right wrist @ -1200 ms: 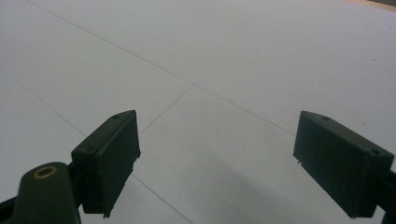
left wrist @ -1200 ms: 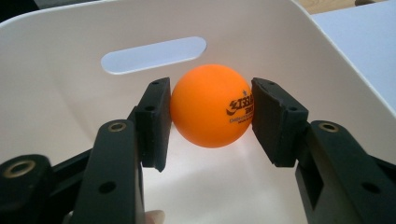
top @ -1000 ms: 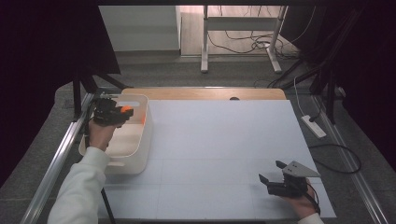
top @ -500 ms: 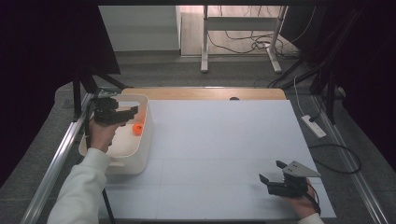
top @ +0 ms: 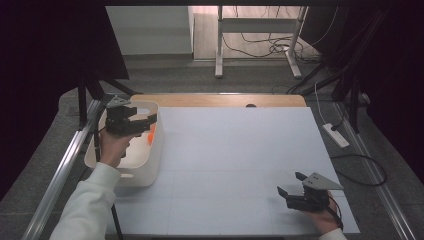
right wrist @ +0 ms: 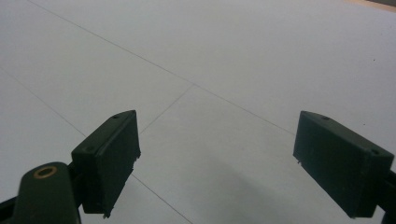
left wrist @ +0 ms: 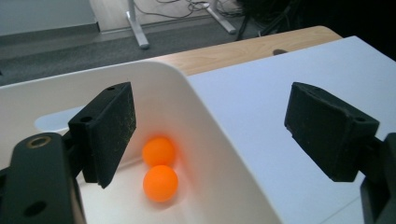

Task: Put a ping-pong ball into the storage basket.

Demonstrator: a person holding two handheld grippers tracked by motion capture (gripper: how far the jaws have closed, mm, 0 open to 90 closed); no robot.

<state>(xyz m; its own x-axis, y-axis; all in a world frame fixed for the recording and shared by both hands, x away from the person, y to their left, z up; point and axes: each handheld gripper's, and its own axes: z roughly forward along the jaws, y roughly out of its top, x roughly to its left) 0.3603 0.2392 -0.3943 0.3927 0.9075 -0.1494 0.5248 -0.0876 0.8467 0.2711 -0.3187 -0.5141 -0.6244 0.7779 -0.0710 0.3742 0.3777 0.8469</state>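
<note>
While the left claw [top: 150, 119] is held wide over the white bin [top: 150, 172] at the worktop's [top: 240, 165] left, the right claw [top: 290, 184] is spread near right. In the left gripper view, two orange balls [left wrist: 159, 183] are seen touching inside the bin. In the right gripper view, nothing is held.

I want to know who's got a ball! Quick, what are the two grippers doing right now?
Left gripper: open, holding nothing, above the white bin with two orange balls.
Right gripper: open, empty, over the table.
</note>
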